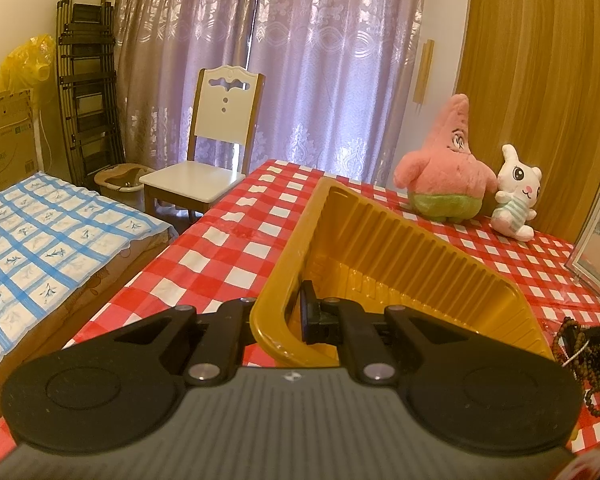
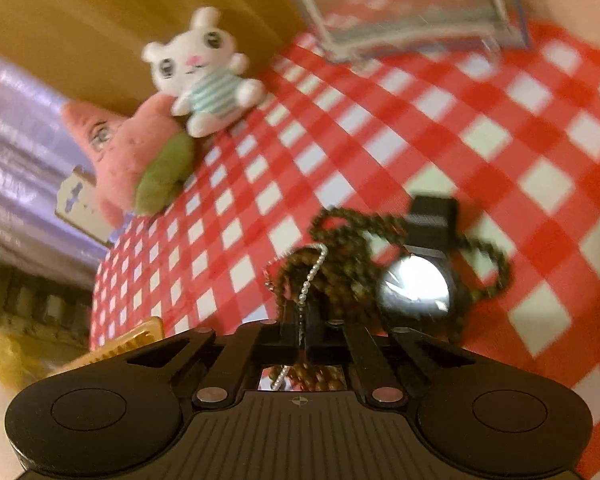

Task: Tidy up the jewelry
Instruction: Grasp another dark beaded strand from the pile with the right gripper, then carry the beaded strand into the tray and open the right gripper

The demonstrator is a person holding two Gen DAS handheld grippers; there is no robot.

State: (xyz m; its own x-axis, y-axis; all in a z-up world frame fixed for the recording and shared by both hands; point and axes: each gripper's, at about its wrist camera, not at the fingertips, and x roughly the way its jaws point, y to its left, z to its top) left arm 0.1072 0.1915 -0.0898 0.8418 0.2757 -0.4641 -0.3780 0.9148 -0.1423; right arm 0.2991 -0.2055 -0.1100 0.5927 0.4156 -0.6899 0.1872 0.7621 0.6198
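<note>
Item: jewelry heap [image 2: 380, 264], lying on a table under a red-and-white checked cloth [image 2: 440, 128]. The heap is a tangle of several pieces.

- Strings of small brown-green beads [image 2: 340, 216], looped in several coils, the widest loop reaching to the far and right side of the heap.
- A brighter brown bead strand [image 2: 296, 264], bunched at the near left of the heap.
- A fine silver ball chain [image 2: 312, 276], pale and glinting, running from the heap's middle toward the near edge.
- A wristwatch [image 2: 416, 284] with a dark round case, its glass flaring white with reflected light, and a black strap [image 2: 432, 216] extending to the far side. It lies on the bead coils at the right of the heap.

The picture from the right wrist is blurred, so finer detail of the beads cannot be told.

Right gripper [image 2: 300, 328]: jaws drawn together on the silver ball chain, with the brighter brown bead strand bunched at the same spot; whether the beads are also pinched cannot be told.

Left gripper [image 1: 296, 316]: clamped on the near rim of a yellow plastic tray [image 1: 400, 240], one finger inside the wall and one outside. The tray has ribbed inner walls and stands left of the heap; part of the beads shows just beyond its right corner.

Also present: a pink star plush [image 1: 444, 172] and a white rabbit plush [image 1: 516, 196] at the far side of the table, touching each other, and a clear picture frame [image 2: 412, 4] to the far right.
</note>
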